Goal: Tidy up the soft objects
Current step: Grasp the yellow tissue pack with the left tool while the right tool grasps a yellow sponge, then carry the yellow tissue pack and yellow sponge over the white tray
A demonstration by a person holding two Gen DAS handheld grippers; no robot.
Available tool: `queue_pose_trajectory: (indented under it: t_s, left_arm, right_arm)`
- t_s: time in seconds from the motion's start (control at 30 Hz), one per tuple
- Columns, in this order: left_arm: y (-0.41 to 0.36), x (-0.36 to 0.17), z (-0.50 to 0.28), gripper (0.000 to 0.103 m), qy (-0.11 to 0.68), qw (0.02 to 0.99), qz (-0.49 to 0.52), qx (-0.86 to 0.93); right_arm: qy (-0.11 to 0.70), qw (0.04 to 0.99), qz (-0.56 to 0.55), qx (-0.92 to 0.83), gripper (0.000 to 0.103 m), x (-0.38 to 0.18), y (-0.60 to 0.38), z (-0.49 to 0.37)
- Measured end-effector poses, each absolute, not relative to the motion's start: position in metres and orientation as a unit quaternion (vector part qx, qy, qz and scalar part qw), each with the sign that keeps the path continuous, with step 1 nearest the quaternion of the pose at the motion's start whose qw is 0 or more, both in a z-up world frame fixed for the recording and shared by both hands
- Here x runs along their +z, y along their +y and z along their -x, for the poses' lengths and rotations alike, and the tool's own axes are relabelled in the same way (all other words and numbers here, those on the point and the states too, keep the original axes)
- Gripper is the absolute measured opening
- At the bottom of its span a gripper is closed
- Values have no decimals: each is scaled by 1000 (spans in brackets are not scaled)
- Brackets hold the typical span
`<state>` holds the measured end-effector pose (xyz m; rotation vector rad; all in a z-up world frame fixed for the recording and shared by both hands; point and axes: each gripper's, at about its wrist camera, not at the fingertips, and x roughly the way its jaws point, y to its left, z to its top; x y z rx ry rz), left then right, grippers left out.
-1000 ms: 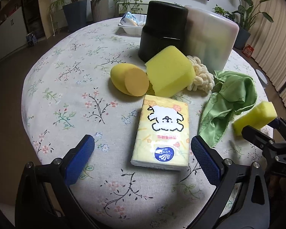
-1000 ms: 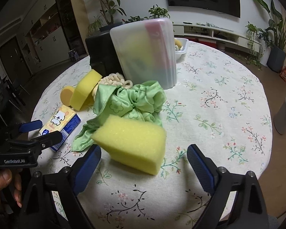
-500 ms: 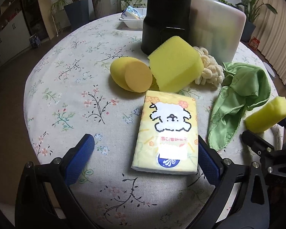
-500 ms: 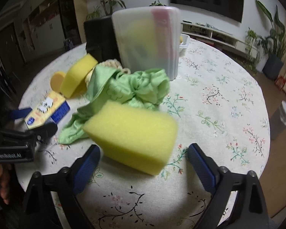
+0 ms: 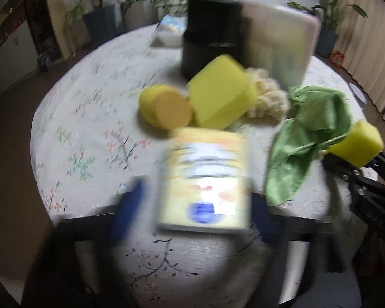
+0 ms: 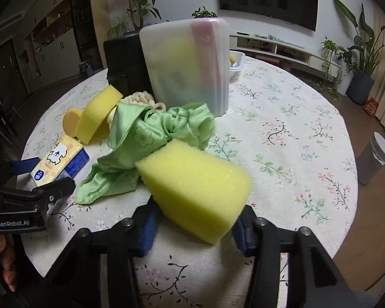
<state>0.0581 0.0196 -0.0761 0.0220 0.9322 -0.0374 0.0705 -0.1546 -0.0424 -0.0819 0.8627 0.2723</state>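
Note:
A yellow tissue pack (image 5: 205,182) with a cartoon dog lies between the blue pads of my left gripper (image 5: 195,213), whose jaws are closing and press its sides; this view is blurred. The right wrist view shows the same pack (image 6: 61,159) caught in the left gripper (image 6: 46,177). My right gripper (image 6: 195,231) is closing on a yellow block sponge (image 6: 195,190), both pads against it, the sponge tilted up off the cloth. That sponge (image 5: 356,143) also appears at the right edge of the left wrist view.
On the round floral table (image 6: 282,133) lie a green cloth (image 6: 154,138), a bigger yellow sponge (image 5: 220,97), a round yellow sponge (image 5: 164,107) and a cream scrubber (image 5: 267,100). Behind stand a black container (image 6: 125,64), a translucent box (image 6: 187,64) and a white tray (image 5: 166,33).
Both grippers' jaws have come in from wide open onto their objects. The tissue pack and the block sponge now sit pinched between the pads, and the sponge has tipped up.

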Motion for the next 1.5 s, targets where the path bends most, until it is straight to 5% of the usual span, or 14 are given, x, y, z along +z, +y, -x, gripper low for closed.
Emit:
queue_pose_trajectory:
  t_s: [0.57, 0.93, 1.5]
  left_arm:
    - [23, -68, -40, 49, 448, 892, 24, -48]
    - [40, 18, -32, 49, 404, 912, 4, -75]
    - [91, 92, -168, 50, 388, 918, -23, -79]
  right_arm:
    - [420, 891, 45, 167, 36, -35, -152, -56]
    - [422, 882, 30, 208, 36, 42, -188, -53]
    - [386, 895, 71, 212, 37, 132, -219, -182]
